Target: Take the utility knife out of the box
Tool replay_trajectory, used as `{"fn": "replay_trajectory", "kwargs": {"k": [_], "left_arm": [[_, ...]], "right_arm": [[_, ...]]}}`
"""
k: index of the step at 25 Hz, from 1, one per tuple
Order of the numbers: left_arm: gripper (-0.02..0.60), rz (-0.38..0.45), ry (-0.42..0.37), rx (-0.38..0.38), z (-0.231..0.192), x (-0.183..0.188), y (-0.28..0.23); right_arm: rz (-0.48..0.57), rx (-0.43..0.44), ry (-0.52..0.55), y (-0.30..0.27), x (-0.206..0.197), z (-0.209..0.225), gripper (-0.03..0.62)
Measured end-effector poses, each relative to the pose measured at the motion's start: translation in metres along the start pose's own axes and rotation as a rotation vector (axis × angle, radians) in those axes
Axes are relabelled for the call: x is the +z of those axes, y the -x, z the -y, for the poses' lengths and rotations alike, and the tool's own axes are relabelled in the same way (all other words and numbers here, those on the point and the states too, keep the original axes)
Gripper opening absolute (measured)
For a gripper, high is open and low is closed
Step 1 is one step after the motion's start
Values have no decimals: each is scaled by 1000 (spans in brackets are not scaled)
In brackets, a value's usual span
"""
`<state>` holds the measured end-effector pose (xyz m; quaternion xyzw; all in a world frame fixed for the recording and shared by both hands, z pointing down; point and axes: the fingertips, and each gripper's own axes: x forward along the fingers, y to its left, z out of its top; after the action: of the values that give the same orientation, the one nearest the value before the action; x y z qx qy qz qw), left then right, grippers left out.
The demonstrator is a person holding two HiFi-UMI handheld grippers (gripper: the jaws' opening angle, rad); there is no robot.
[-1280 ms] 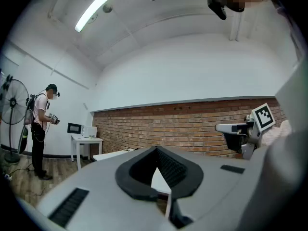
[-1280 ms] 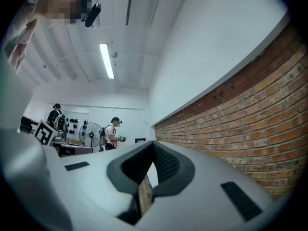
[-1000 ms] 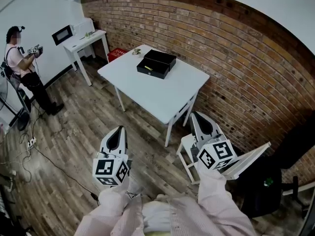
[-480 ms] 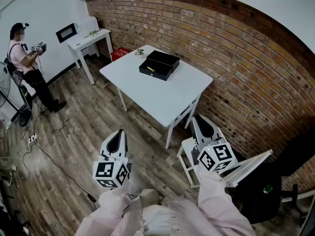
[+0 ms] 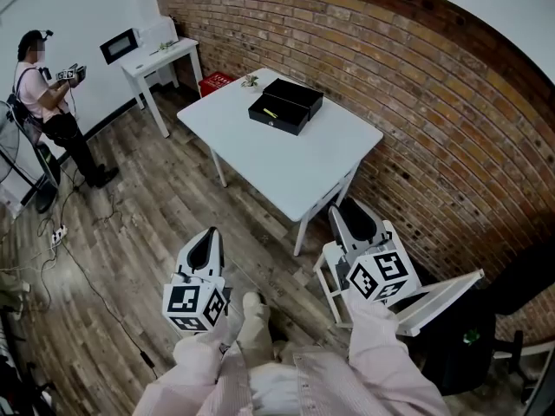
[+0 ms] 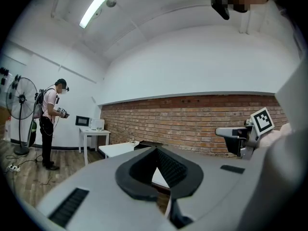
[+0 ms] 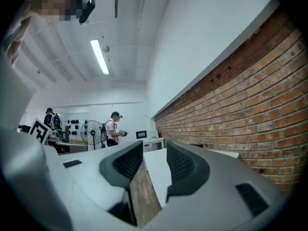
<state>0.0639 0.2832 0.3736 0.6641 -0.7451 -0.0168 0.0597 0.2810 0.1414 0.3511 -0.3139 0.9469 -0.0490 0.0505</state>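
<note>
- The person wearing the camera stands on the wooden floor, well back from the white desk, with a gripper in each hand held out level towards it.
- The left gripper has its jaws closed together. The dark pads meet at the tip and nothing is between them.
- The right gripper has its jaws spread wide, having just been opening. Only floor and a white surface show through the gap, and it holds nothing.
- The black box sits open on the far part of the desk, close to the brick wall, with its lid laid back behind it.
- The utility knife shows only as a thin yellow sliver lying inside the box, well apart from both grippers.
- A small object stands on the desk just beside the box, too small to make out.
- A white chair is just below the right gripper in the head view, near the desk's corner.
- A second person stands off to the left near a smaller white desk.
</note>
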Motion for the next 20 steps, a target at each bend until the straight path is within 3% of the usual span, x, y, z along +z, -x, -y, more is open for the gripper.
{"fn": "replay_trajectory", "kwargs": {"k": [8,20], "left_arm": [[-8,-31,20,-3,-24,-14,-31],[-8,-67,47,-48,-91,-6,-136]], "right_arm": [[-28,-2,-16,-37,-17,7,149],[-77,-61,-40,-148,-36,39,149]]}}
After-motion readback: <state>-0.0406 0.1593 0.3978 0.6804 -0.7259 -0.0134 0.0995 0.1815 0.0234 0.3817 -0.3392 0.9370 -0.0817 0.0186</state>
